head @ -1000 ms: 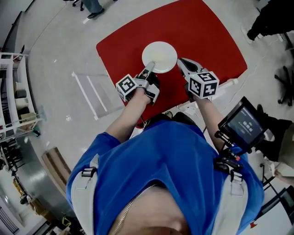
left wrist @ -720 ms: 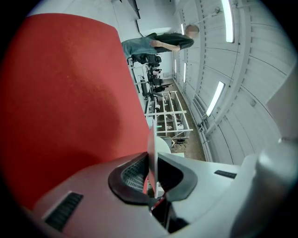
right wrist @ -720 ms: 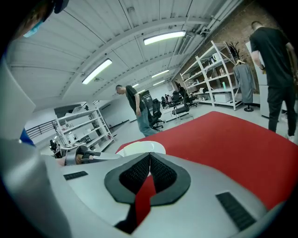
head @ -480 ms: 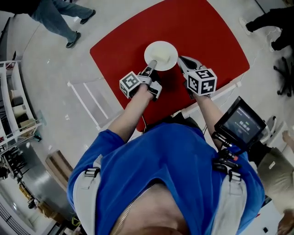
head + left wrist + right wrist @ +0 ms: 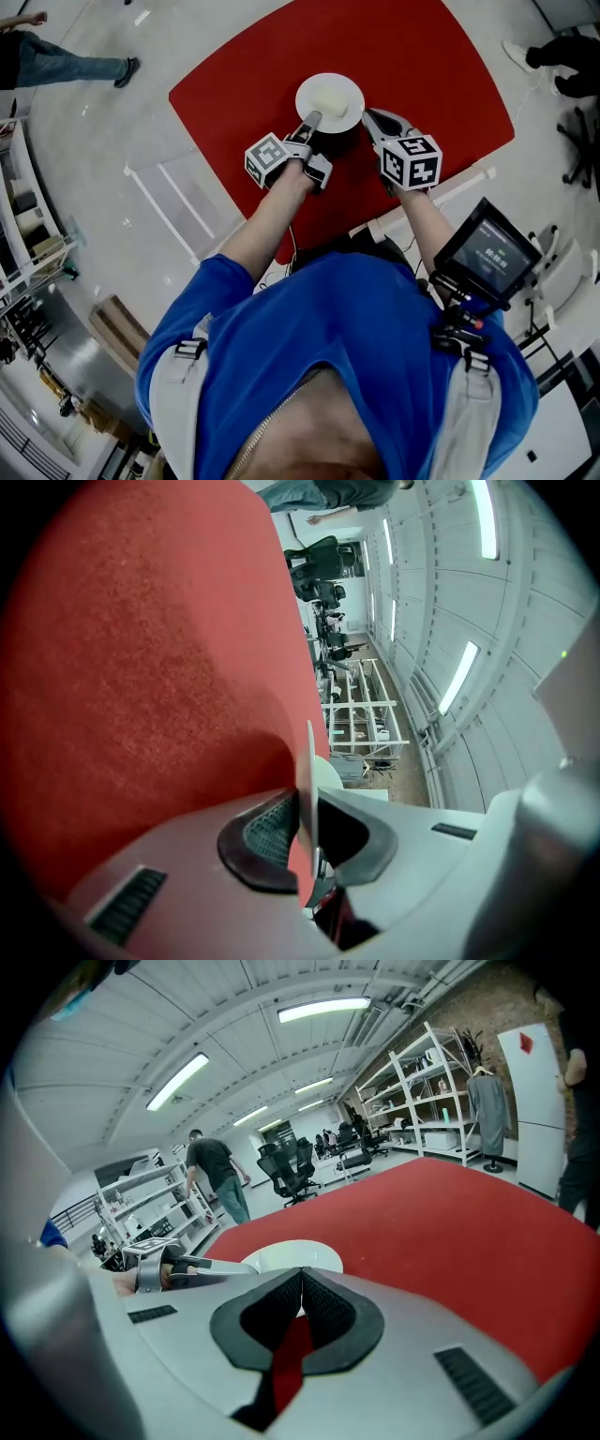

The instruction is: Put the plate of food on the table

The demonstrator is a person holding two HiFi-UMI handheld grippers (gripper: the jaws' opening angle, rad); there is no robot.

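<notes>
A white plate (image 5: 329,102) with a pale patch of food on it hangs over the red table (image 5: 422,84). My left gripper (image 5: 310,119) is shut on the plate's near-left rim. In the left gripper view that rim (image 5: 308,780) runs edge-on between the two pads. My right gripper (image 5: 370,116) sits at the plate's right edge, jaws shut with the pads meeting. The plate (image 5: 292,1255) shows just beyond its tips (image 5: 302,1273), and the left gripper (image 5: 202,1267) reaches in from the left.
The red table's near edge lies close to the person's body. A white frame (image 5: 169,202) lies on the floor at the left. A screen on a mount (image 5: 488,253) hangs at the right. People (image 5: 58,58) and office chairs (image 5: 292,1168) are farther off.
Both grippers and the plate have shifted farther over the red table. The left gripper has kept its hold on the rim. A person in the background has walked to the left.
</notes>
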